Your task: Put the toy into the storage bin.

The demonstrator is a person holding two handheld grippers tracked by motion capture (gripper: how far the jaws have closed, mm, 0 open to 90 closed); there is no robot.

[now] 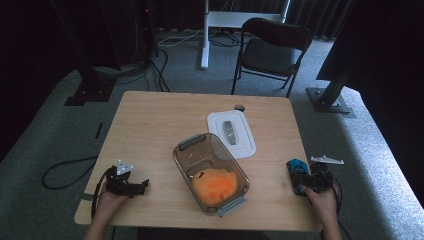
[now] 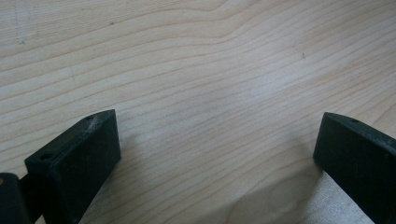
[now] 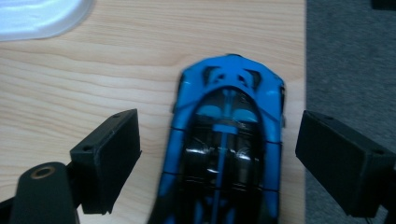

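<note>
The main risk sits at the table edge: the small glossy blue and black toy sports car [image 3: 224, 144] lies at the near right corner of the light wooden table [image 1: 150, 130], right of the clear grey plastic container [image 1: 210, 172], and the right gripper view shows grey carpet just past the car's far side. If the right gripper [image 3: 219, 154] closes off-centre, one jaw would likely shove the car sideways and over that edge. A pinch on the sloped, shiny roof rather than the flat flanks could also let it squirt out forward.

The right gripper is spread wide, a jaw on either side of the car with a gap on both, gripping nothing yet. The left gripper [image 2: 215, 154] is likewise wide apart and empty, held over bare wood left of the container.

The car is low and streamlined, bright blue on the nose and sides, with a dark reflective cabin and a blue stripe down its middle. The container holds something orange and soft-looking [image 1: 215, 185]; its white rectangular plastic lid [image 1: 231, 134] lies flat just behind it, so the container stands open
</note>
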